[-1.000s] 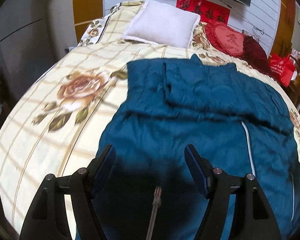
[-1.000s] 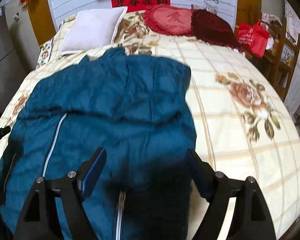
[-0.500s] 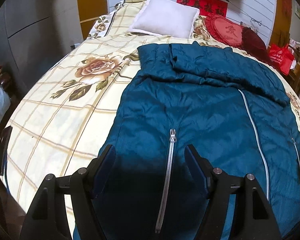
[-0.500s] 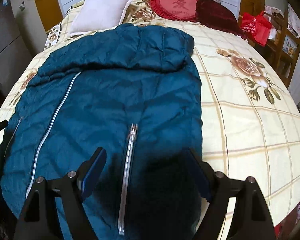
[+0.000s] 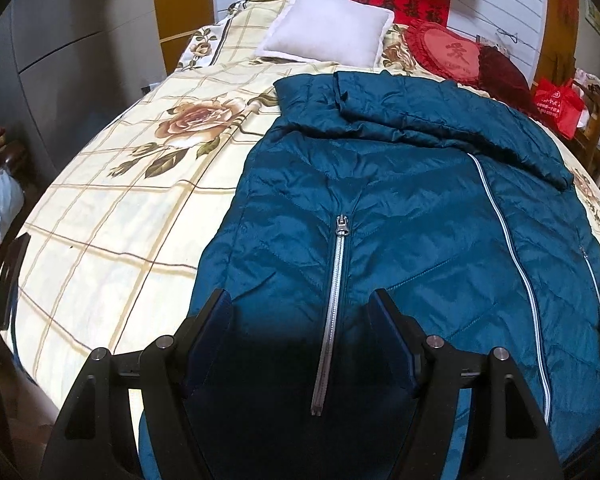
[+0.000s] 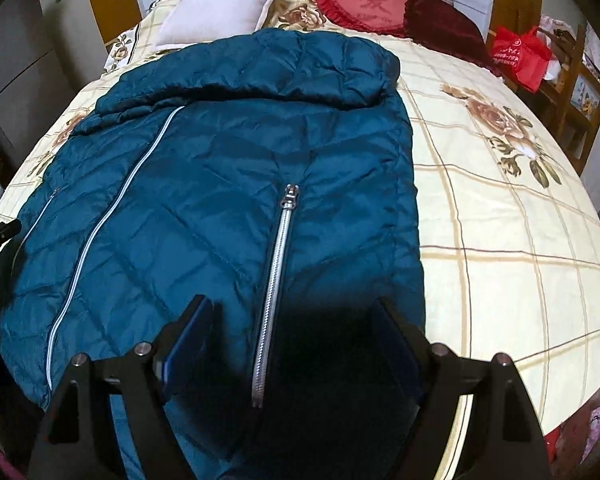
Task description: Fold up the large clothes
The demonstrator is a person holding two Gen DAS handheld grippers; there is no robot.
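Note:
A large teal quilted jacket point(image 5: 400, 220) lies spread flat on the bed, front up, hem toward me; it also shows in the right wrist view point(image 6: 228, 168). It has a long silver centre zipper point(image 5: 512, 264) and a silver pocket zipper point(image 5: 334, 300) on each side, the right one in the right wrist view point(image 6: 274, 280). Its far end is folded over itself. My left gripper point(image 5: 302, 312) is open over the hem's left part, around the left pocket zipper. My right gripper point(image 6: 294, 316) is open over the hem's right part. Neither holds anything.
The bed point(image 5: 120, 208) has a cream checked cover with roses. A white pillow point(image 5: 328, 28), a red heart cushion point(image 5: 452, 52) and a dark red cushion point(image 6: 440, 20) lie at its head. A red bag point(image 6: 520, 56) and wooden shelf stand right; grey cabinets point(image 5: 52, 48) left.
Both grippers have pulled back toward the foot of the bed and risen, so the jacket's lower half and pocket zippers have come into view. The jaws stayed open.

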